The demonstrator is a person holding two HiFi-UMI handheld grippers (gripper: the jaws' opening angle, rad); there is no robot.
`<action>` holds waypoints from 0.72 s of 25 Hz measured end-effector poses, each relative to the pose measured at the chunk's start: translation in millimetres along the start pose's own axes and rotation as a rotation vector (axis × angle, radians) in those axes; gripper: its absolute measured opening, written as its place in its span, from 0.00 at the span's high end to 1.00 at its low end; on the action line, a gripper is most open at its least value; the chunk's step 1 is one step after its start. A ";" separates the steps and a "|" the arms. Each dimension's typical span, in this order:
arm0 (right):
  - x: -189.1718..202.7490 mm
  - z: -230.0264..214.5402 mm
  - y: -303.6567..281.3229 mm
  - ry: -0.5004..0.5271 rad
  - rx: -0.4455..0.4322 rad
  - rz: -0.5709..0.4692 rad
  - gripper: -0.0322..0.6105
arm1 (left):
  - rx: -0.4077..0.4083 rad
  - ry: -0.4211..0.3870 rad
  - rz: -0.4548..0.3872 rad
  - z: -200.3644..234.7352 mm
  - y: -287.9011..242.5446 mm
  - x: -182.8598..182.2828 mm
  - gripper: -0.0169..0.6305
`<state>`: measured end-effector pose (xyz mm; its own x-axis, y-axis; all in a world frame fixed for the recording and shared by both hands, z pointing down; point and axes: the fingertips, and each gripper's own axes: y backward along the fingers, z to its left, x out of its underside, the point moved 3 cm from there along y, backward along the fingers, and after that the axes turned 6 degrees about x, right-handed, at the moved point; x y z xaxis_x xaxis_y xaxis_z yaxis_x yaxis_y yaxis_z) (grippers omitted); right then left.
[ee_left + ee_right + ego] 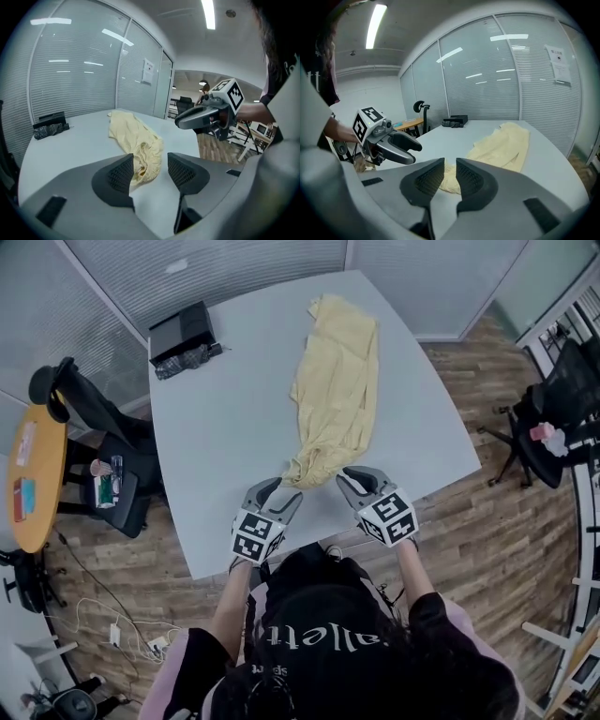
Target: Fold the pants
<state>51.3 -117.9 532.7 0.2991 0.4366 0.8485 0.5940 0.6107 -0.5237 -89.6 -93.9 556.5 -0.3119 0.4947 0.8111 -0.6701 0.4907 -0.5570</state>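
The pale yellow pants [336, 381] lay on the grey table [225, 427], stretched lengthways from near its far edge towards the person. They were rumpled and uneven along both sides, with the nearest end bunched into a small wrinkled heap close to the table's near edge. No clean crease or squared-off fold showed anywhere on them. Whether the two legs lay one over the other could not be told from the way the cloth was gathered.

Just short of that bunched end, the left tool [284, 491] was angled down at it with its jaws spread. In the left gripper view the heap showed in the gap beyond the tips, but the pads were not on the cloth. The right tool [352, 476] sat just beside the same end on its other side. Its jaws were all but pressed together with only a slim gap between them, and they pinched nothing.

Farther out, a black box [183, 329] and a dark crumpled item beside it sat at the table's far left corner, well apart from the pants.

Judged from this, the folding proper had not started. The pants had yet to be gripped, spread flat and smoothed, then laid leg on leg and doubled over, so nearly the whole task remained.
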 end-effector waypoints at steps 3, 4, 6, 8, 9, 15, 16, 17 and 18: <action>7.5 -6.2 -27.3 0.055 -0.046 0.071 0.70 | -0.005 -0.049 0.085 13.1 -15.8 19.0 0.61; 9.2 -8.4 -36.3 0.079 -0.055 0.092 0.68 | -0.008 -0.061 0.106 17.5 -20.4 25.2 0.60; 12.1 -13.5 -53.1 0.120 -0.066 0.124 0.65 | -0.013 -0.064 0.140 25.9 -28.1 36.9 0.59; 15.6 -19.1 -68.7 0.155 -0.075 0.152 0.62 | -0.007 -0.045 0.150 31.5 -35.3 43.6 0.59; 18.0 -21.6 -76.1 0.178 -0.083 0.169 0.60 | -0.003 -0.038 0.145 33.6 -38.7 44.5 0.59; 40.1 -30.3 -113.5 0.369 -0.165 0.337 0.52 | 0.044 -0.129 0.142 34.5 -54.9 43.1 0.59; 44.3 -31.2 -119.1 0.395 -0.180 0.365 0.52 | 0.057 -0.152 0.149 32.7 -57.3 44.8 0.59; 48.5 -31.7 -124.2 0.416 -0.195 0.389 0.52 | 0.067 -0.173 0.159 30.9 -59.6 47.6 0.59; 52.5 -31.7 -128.6 0.428 -0.206 0.408 0.52 | 0.074 -0.192 0.172 29.2 -61.9 51.1 0.59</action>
<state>14.3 -194.6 647.0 0.7796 0.2786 0.5609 0.4878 0.2915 -0.8229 -83.6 -119.9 637.6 -0.5424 0.4176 0.7289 -0.6419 0.3537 -0.6803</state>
